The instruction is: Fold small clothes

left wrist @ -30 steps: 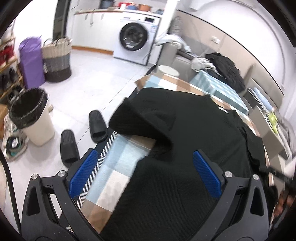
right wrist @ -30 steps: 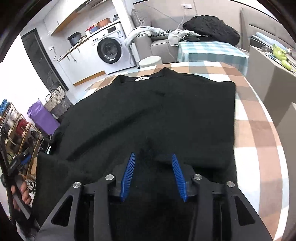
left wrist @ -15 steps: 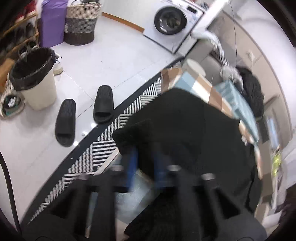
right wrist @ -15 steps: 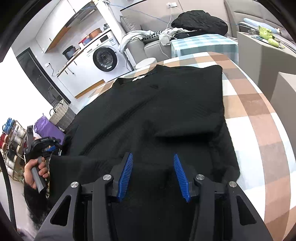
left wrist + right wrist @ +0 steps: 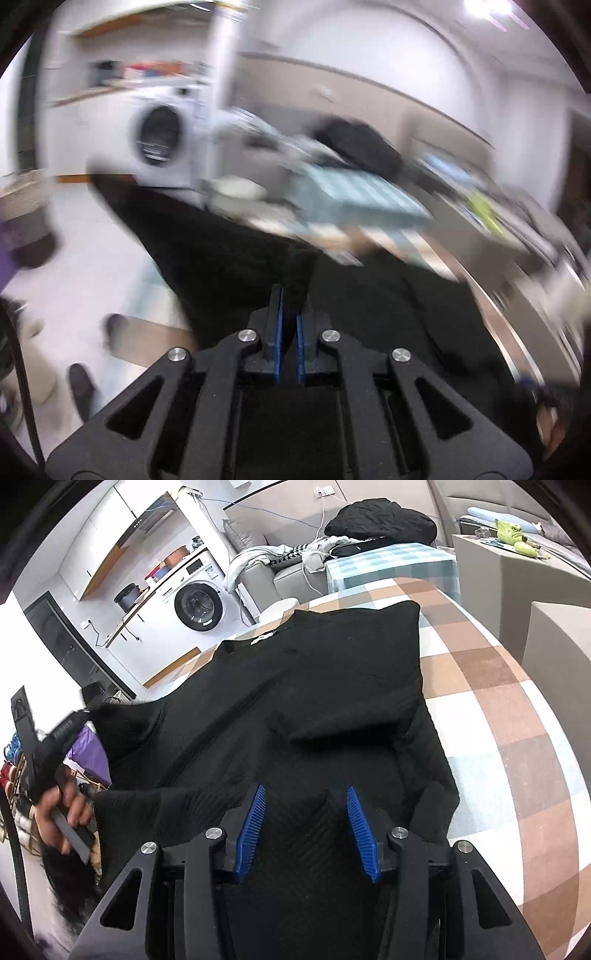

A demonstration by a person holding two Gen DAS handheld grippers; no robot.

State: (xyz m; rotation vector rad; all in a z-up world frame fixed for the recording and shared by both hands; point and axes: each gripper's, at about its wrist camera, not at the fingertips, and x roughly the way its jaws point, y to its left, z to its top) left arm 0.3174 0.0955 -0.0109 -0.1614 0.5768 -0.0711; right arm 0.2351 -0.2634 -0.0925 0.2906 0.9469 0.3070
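A black knit sweater (image 5: 314,686) lies spread on the checked tablecloth (image 5: 498,709), collar at the far end and the right side folded in. My left gripper (image 5: 290,295) is shut on the left sleeve (image 5: 221,251), which hangs stretched in the air; this view is blurred by motion. In the right wrist view that left gripper (image 5: 85,714) is at the left edge, held by a hand (image 5: 62,805), with the sleeve end pinched at its tip. My right gripper (image 5: 306,794) hovers half open over the near hem. A ridge of cloth stands between its blue pads (image 5: 251,827) without being pressed.
A washing machine (image 5: 199,605) stands at the back left. Behind the table is a grey sofa with a black pile of clothes (image 5: 380,517). A grey block (image 5: 554,638) borders the table's right side. A purple bag (image 5: 92,753) and shelves stand on the left.
My left gripper went from wide open over the sleeve to shut on it, then lifted it and swung it inward. The right gripper shifted a little along the hem.
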